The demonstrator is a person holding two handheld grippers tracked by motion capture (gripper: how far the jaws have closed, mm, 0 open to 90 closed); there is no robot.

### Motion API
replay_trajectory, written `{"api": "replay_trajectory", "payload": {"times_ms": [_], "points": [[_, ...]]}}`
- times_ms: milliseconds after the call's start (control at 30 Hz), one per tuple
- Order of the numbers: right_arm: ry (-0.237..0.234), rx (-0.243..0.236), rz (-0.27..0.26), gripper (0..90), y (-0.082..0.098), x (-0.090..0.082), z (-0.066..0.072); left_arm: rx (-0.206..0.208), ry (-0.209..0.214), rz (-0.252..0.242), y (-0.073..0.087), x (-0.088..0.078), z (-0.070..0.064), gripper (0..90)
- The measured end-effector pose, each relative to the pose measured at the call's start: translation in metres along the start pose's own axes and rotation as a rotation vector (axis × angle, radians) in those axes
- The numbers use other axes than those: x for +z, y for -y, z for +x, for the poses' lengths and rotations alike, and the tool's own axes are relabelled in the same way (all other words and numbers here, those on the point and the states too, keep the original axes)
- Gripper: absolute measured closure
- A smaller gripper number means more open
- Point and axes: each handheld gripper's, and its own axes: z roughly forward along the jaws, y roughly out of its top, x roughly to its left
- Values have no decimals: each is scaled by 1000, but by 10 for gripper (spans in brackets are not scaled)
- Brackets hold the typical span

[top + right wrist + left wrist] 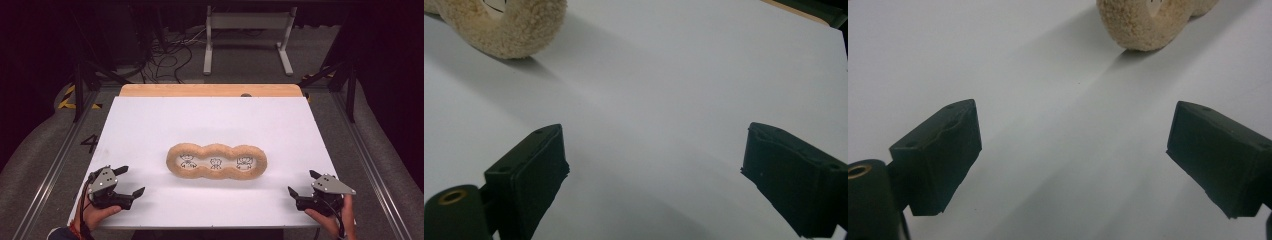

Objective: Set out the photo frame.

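while plush ring [216, 161] lies between | left tool [129, 180] apart | right tool [302, 182] apart

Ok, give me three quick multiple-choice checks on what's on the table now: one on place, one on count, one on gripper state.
1. Where does the fuzzy tan ring piece lie?
A. middle of the white board
B. far left corner
C. on the floor

2. How many openings does it have?
A. one
B. three
C. five

3. How are the left gripper and right gripper?
A. both shut on the piece
B. one open, one shut
C. both open, apart from it

Answers: 1 A, the high view shows it central; 2 B, three holes with drawings in a row; 3 C, jaws spread wide over bare board.
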Motion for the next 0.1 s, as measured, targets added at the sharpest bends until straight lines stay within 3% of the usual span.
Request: {"api": "replay_trajectory", "payload": {"times_ms": [100], "points": [[0, 3, -2, 104, 0, 0, 0, -4, 1, -2, 0, 0, 0, 76]]}}
